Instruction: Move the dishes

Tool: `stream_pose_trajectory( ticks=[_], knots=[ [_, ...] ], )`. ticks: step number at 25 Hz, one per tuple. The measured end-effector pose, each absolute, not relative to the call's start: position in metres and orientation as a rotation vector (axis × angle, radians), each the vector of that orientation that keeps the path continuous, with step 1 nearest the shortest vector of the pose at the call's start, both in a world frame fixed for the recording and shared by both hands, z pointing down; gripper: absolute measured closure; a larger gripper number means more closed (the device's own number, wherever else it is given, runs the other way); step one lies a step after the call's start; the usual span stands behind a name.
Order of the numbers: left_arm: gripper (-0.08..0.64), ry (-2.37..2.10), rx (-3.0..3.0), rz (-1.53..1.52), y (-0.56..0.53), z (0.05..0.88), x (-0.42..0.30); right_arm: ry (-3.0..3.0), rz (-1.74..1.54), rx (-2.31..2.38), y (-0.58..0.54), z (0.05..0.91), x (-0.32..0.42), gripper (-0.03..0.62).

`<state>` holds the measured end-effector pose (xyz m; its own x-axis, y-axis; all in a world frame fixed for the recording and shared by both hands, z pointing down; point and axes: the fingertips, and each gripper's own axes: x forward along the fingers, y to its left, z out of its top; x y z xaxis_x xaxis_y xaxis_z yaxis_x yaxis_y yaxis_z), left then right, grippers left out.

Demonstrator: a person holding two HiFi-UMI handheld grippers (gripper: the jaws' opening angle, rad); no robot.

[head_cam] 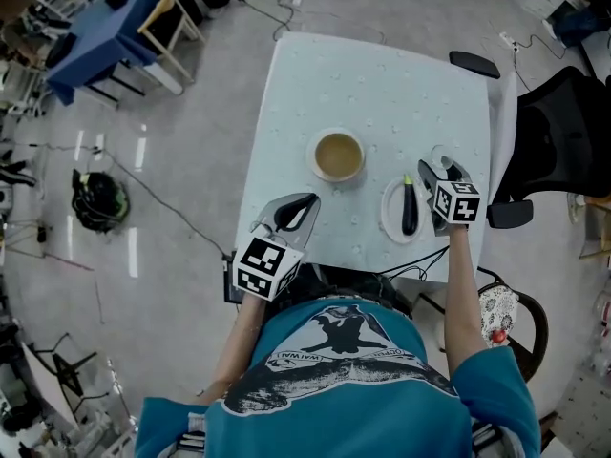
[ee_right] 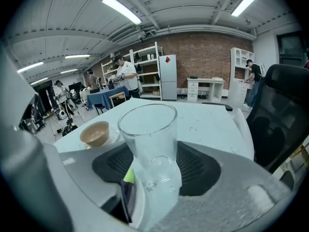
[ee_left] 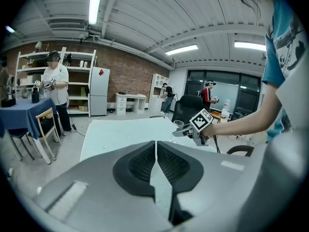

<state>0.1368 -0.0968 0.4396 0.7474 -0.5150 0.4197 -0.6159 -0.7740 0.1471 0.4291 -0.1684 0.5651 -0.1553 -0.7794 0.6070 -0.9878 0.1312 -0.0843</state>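
Black office chair [head_cam: 563,132] right — blue table [head_cam: 95,31] upper left.

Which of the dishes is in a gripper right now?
The clear glass, between the right gripper's jaws. The tan bowl and the plate with the eggplant sit free on the table; the left gripper is shut on nothing.

The table [head_cam: 382,84] is covered by a pale, matt cloth with faint speckles. The bowl [head_cam: 338,156] on it looks matt tan. Right of the bowl, a smooth white plate [head_cam: 387,214] holds a glossy dark eggplant [head_cam: 410,210], and beyond that is a clear, smooth glass [ee_right: 147,139]. The left gripper [ee_left: 155,146] has matt grey plastic shells and black ribbed pads [ee_left: 137,164].
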Motion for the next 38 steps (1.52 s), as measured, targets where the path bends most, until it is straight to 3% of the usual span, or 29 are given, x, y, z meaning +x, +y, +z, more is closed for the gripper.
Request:
stream_pose_trajectory(
  ticks=[21, 23, 26, 38],
  knots=[
    [0.537, -0.845, 2.651, 0.627, -0.088, 0.455, 0.141, -1.98, 0.812, 1.849, -0.162, 0.596, 0.449, 0.305],
    [0.537, -0.837, 2.65, 0.623, -0.09, 0.456, 0.139, -1.972, 0.83, 1.849, -0.16, 0.594, 0.449, 0.268],
    [0.537, -0.827, 2.651, 0.629, -0.093, 0.457, 0.132, -1.98, 0.816, 1.881, -0.156, 0.583, 0.449, 0.235],
    [0.537, -0.761, 2.653, 0.634, -0.114, 0.458, 0.107, -2.05, 0.593, 2.053, -0.149, 0.495, 0.424, 0.235]
  ],
)
